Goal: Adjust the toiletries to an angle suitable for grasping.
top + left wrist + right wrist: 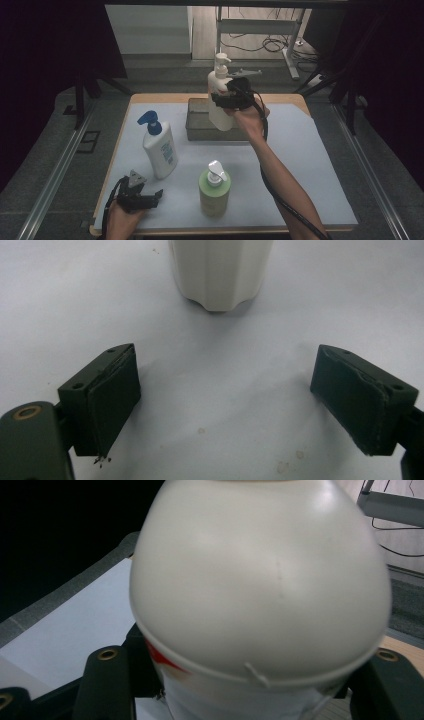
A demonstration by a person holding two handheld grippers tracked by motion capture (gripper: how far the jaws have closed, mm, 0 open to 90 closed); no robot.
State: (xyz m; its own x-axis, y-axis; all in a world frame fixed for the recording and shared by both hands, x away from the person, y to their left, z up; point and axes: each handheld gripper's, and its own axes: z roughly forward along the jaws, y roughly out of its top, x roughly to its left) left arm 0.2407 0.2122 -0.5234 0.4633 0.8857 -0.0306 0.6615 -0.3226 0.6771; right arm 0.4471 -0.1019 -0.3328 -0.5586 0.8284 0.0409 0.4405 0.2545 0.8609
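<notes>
A white pump bottle (219, 80) hangs upright over a grey rectangular bin (197, 126) at the back middle of the table. My right gripper (226, 97) is shut on its body from the right side. In the right gripper view the rounded shoulder of that bottle (260, 580) bulges between the two black jaws of the right gripper (245, 680). My left gripper (156, 194) rests at the front left corner, open and holding nothing. In the left gripper view, the left gripper (225, 400) has its jaws wide apart over the mat, with a white bottle base (220, 275) ahead.
A white bottle with a blue pump (160, 147) stands left of centre, just beyond the left gripper. A green bottle with a white pump (215, 192) stands at front centre. A pale mat (310, 165) covers the wooden table; dark drapes and metal frames surround it.
</notes>
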